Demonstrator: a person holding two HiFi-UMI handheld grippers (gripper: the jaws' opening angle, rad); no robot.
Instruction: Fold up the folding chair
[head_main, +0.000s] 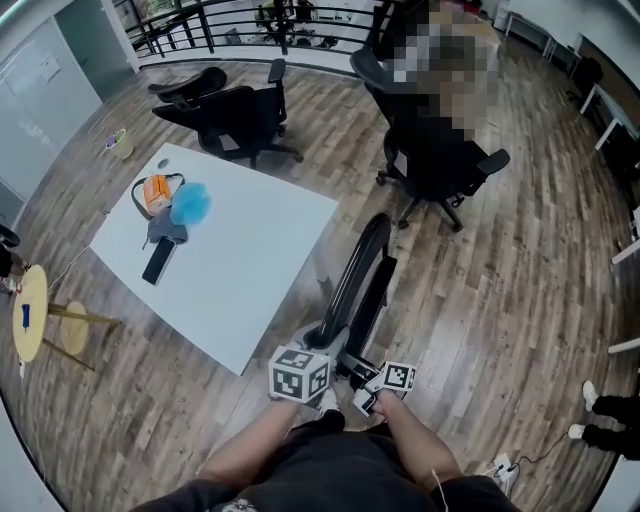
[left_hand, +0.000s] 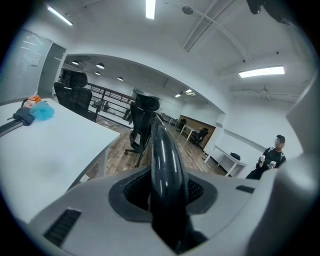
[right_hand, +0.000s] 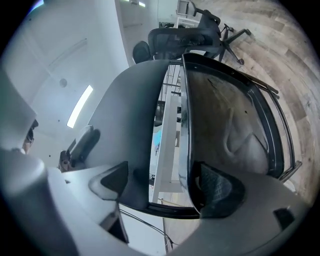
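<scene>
folding chair (head_main: 362, 275) stands on the floor beside the white tabletop (head_main: 255, 265), seen edge-on, seat + back nearly flat together. left claw (left_hand: 167, 192) is clamped on its black rim. right claw (right_hand: 165, 187) spans seat panel and back frame, pads look pressed on both. small gap left btwn panels. fold mostly done imo, needs a final squeeze.

Beside table (head_main: 250, 255) (its right), folding chair (head_main: 361, 275)
</scene>
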